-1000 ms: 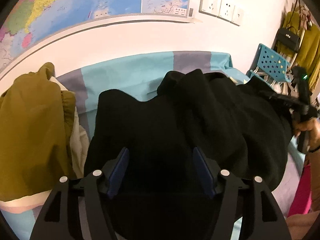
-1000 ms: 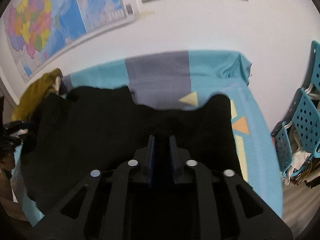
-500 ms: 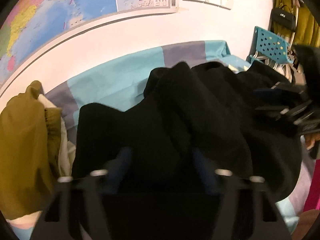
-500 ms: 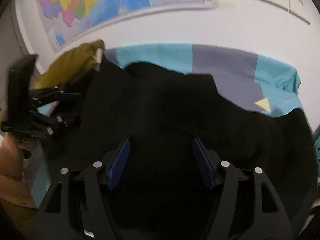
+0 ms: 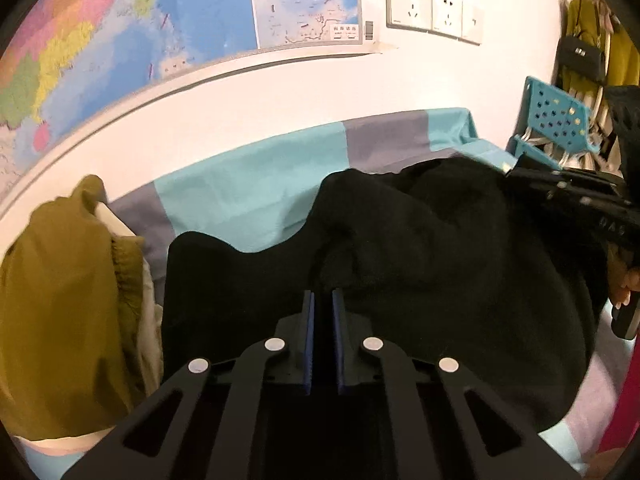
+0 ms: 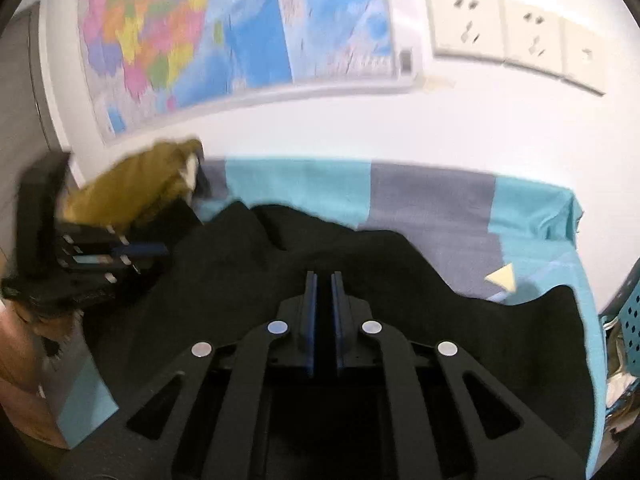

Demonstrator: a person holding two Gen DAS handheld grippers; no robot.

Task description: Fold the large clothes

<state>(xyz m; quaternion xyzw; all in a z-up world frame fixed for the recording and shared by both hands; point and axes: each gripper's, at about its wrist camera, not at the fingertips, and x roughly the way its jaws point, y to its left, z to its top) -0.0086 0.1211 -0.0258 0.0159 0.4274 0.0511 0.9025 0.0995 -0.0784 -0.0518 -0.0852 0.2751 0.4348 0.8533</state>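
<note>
Left wrist view shows the left gripper (image 5: 323, 296) with its blue-padded jaws drawn together, seemingly pinching a fold of the large black fleece-like garment (image 5: 420, 248); the right gripper (image 6: 323, 278) looks likewise closed on the same cloth, though black on black hides the bite. Folding seems barely begun: the garment lies rumpled and bunched across the teal-and-grey striped bedsheet (image 5: 240, 196), edges wavy, unsquared. An olive-yellow jacket (image 5: 60, 300) lies heaped beside it.
</note>
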